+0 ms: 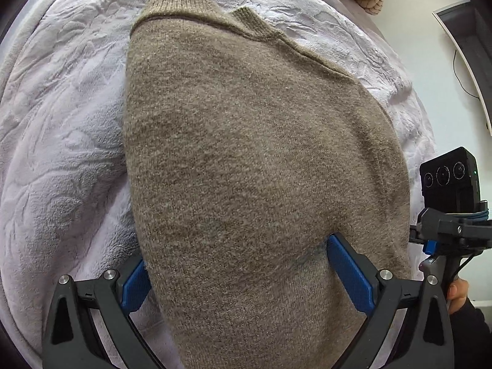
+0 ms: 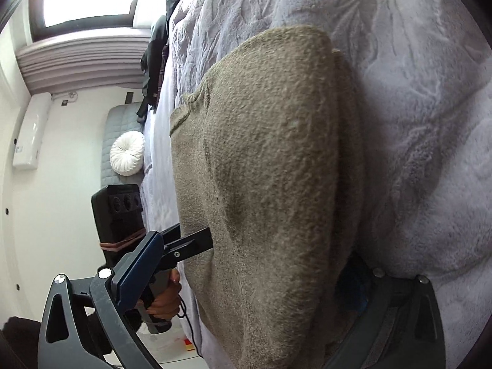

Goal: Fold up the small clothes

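Both tongs — left (image 1: pixel 240 273) and right (image 2: pixel 246 295) — gape wide astride the sweater (image 1: pixel 246 153), gripping nothing; closing carelessly could bunch its fold.

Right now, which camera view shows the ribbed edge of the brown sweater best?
The left wrist view: the ribbed edge runs unobstructed across the top of the brown sweater. The right wrist view shows the sweater side-on, with only a small, curled piece of that edge.

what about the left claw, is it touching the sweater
touching. left wrist view: the left claw has one blue pad denting the sweater
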Tool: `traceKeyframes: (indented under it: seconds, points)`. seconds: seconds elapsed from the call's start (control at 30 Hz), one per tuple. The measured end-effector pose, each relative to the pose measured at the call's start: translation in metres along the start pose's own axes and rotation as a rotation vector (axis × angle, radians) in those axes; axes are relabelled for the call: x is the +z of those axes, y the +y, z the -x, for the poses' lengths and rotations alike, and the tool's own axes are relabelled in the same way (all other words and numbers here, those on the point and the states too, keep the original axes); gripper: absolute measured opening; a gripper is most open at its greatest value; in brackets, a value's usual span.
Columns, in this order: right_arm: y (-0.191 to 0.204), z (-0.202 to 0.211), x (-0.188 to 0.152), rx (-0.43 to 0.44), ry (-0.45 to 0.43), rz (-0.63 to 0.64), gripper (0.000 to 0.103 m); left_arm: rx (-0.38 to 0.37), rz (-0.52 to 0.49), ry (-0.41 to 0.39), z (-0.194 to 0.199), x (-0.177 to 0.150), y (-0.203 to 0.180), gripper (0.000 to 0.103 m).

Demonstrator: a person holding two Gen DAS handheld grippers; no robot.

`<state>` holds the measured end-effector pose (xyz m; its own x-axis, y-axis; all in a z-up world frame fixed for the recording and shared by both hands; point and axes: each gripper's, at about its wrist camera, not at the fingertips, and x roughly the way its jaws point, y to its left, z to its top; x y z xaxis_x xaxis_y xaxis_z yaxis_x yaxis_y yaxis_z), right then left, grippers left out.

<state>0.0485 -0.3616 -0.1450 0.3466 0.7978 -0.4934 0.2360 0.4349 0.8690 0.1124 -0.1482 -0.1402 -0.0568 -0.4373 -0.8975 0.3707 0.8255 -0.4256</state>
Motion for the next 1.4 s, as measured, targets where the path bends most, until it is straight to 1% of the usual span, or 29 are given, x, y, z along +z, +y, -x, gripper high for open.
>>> traceKeyframes:
  seconds: [0.07, 0.17, 0.23, 0.27, 0.3, 0.33, 0.4, 0.43, 0.47, 0.5, 0.57, 0.7, 0.73, 0.87, 1.0, 1.2, 1.3, 1.4]
  points:
    - [-0.001, -0.001, 0.0, -0.001, -0.005, -0.016, 0.102, 0.0, 0.0, -0.004, 0.001, -0.001, 0.0, 0.102]
    - [0.001, -0.001, -0.002, -0.025, -0.005, -0.045, 0.101, 0.013, -0.004, -0.018, 0.002, -0.002, -0.003, 0.102]
    - [0.004, -0.003, -0.002, -0.048, -0.003, -0.061, 0.093, 0.029, -0.02, -0.036, 0.008, -0.006, -0.002, 0.102]
    - [0.005, -0.004, -0.002, -0.059, 0.004, -0.065, 0.073, 0.033, -0.03, -0.043, 0.009, -0.007, -0.005, 0.098]
    - [0.006, -0.006, -0.003, -0.103, 0.016, -0.066, 0.054, 0.035, -0.037, -0.049, 0.011, -0.008, -0.006, 0.092]
    - [0.004, -0.006, -0.004, -0.133, 0.019, -0.063, 0.047, 0.036, -0.048, -0.056, 0.014, -0.008, -0.009, 0.088]
    - [0.002, -0.004, -0.007, -0.103, 0.003, -0.074, 0.037, 0.029, -0.074, -0.071, 0.019, -0.01, -0.012, 0.073]
    - [0.003, -0.001, -0.009, -0.084, -0.008, -0.08, 0.036, 0.024, -0.091, -0.078, 0.023, -0.011, -0.013, 0.068]
    - [0.006, 0.001, -0.011, -0.067, -0.015, -0.081, 0.035, 0.017, -0.105, -0.082, 0.028, -0.012, -0.014, 0.059]
    - [0.01, 0.002, -0.014, -0.047, -0.021, -0.079, 0.035, 0.009, -0.114, -0.084, 0.032, -0.013, -0.013, 0.052]
    - [0.02, 0.005, -0.019, -0.01, -0.025, -0.075, 0.035, -0.024, -0.127, -0.086, 0.042, -0.013, -0.013, 0.049]
    - [0.036, 0.008, -0.028, 0.067, -0.048, -0.098, 0.035, -0.091, -0.105, -0.092, 0.061, -0.013, -0.014, 0.048]
    - [0.041, 0.009, -0.032, 0.083, -0.053, -0.102, 0.035, -0.096, -0.105, -0.096, 0.067, -0.014, -0.015, 0.048]
    - [0.06, 0.012, -0.046, 0.125, -0.064, -0.108, 0.035, -0.092, -0.128, -0.115, 0.091, -0.023, -0.021, 0.048]
    - [0.077, 0.015, -0.063, 0.151, -0.061, -0.114, 0.035, -0.083, -0.142, -0.117, 0.117, -0.037, -0.023, 0.048]
    - [0.109, -0.002, -0.102, 0.181, -0.026, -0.12, 0.035, -0.059, -0.134, -0.113, 0.154, -0.076, -0.011, 0.048]
    - [0.122, -0.021, -0.127, 0.186, 0.007, -0.118, 0.035, -0.047, -0.099, -0.098, 0.165, -0.099, 0.005, 0.048]
    - [0.124, -0.043, -0.146, 0.186, 0.035, -0.139, 0.035, -0.026, -0.048, -0.065, 0.165, -0.123, 0.026, 0.048]
